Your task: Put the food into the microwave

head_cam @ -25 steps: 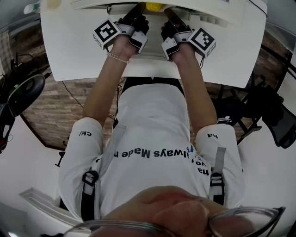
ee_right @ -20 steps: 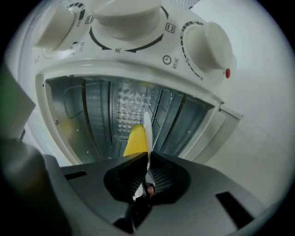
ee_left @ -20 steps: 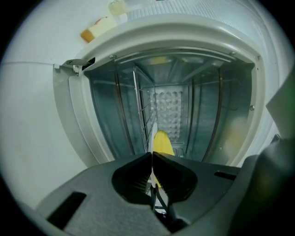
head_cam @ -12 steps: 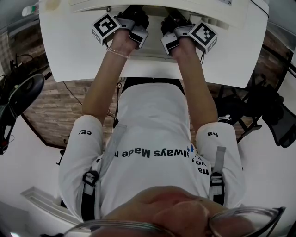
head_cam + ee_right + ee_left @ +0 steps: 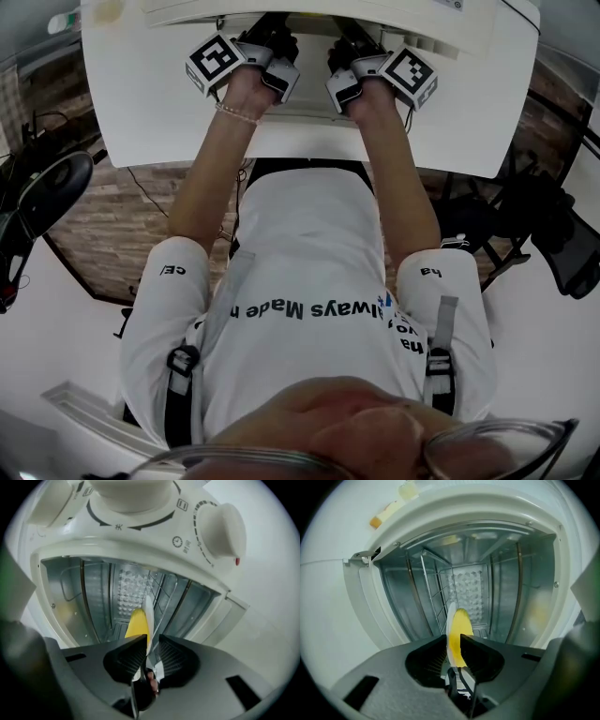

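A white plate (image 5: 451,616) with yellow food (image 5: 460,631) on it is held edge-on between both grippers. My left gripper (image 5: 453,641) is shut on the plate's left rim. On the opposite rim of the plate (image 5: 148,613), my right gripper (image 5: 151,641) is shut as well, with the yellow food (image 5: 137,624) just left of its jaws. Ahead, the microwave (image 5: 520,541) stands open, showing a metal cavity and a wire rack (image 5: 436,592). In the head view both the left gripper (image 5: 274,36) and the right gripper (image 5: 349,42) reach into the microwave (image 5: 309,7), which hides the plate.
The microwave sits on a white table (image 5: 131,103) whose near edge is against the person's waist. Two white control knobs (image 5: 224,529) sit above the cavity in the right gripper view. Black chairs (image 5: 42,192) stand on the floor at both sides.
Both grippers have moved forward with the plate toward the microwave opening. The yellow food, seen between them a second ago in the head view, is now hidden.
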